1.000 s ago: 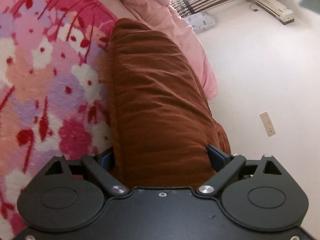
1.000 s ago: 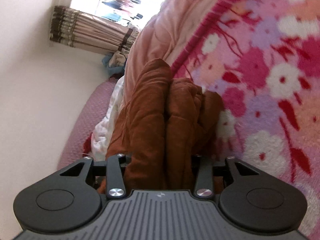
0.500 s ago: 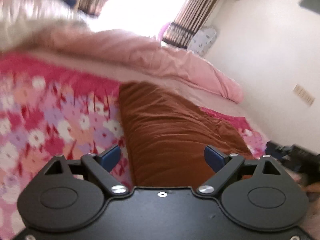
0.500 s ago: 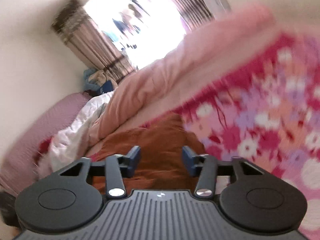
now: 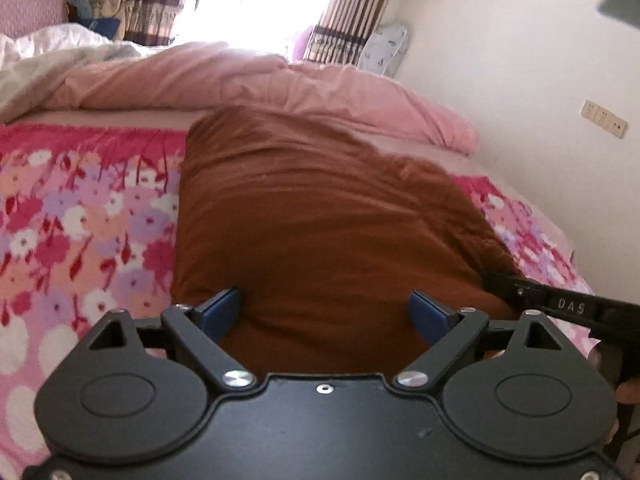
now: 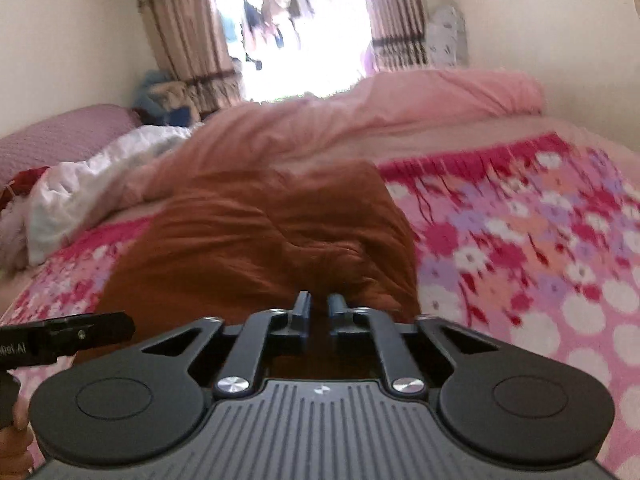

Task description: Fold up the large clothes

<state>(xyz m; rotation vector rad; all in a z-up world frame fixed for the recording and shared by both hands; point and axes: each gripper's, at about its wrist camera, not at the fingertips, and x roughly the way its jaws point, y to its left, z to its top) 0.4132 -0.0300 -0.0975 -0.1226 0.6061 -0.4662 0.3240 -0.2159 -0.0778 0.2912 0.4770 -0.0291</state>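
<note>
The brown garment [image 5: 320, 224] lies folded in a thick bundle on the floral blanket [image 5: 80, 220], filling the centre of both frames. My left gripper [image 5: 326, 312] has its jaws wide, one blue pad at each side of the bundle's near end, gripping nothing. My right gripper [image 6: 318, 310] has its jaws narrow, a slim gap between them, just at the garment's near edge; whether they pinch cloth I cannot tell. A pink duvet [image 5: 248, 80] is heaped across the frame above the garment, with curtains [image 5: 352, 8] and a bright window behind it. The left view alone shows a wall socket [image 5: 604, 119] at right and the right gripper's side at lower right. The right view alone shows a white quilt [image 6: 100, 176] at left
</note>
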